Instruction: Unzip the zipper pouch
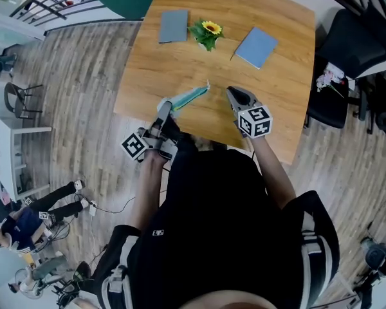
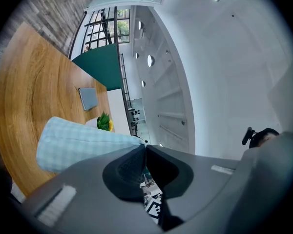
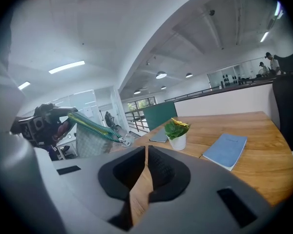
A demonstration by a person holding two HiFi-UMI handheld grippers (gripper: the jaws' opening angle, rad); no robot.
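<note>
Zipper pouch [image 1: 190, 97], pale blue check with a green zip along its upper edge, is held over the wooden table [image 1: 180, 63] near its front edge. One end is pinched in the closed jaws of the left gripper [image 1: 169, 108]. Right gripper [image 1: 233, 93] stands near the pouch's free end, apart from it, jaws drawn together with nothing between them.

- Head view: mounted above the person, faces steeply down onto the wooden surface [image 1: 180, 69] from well above.
- View on the left tool [image 2: 145, 146]: rides close behind the jaws, faces roughly level along the surface.
- View on the right tool [image 3: 146, 149]: faces slightly down across the surface.
- All three share the potted plant [image 1: 207, 33].
</note>
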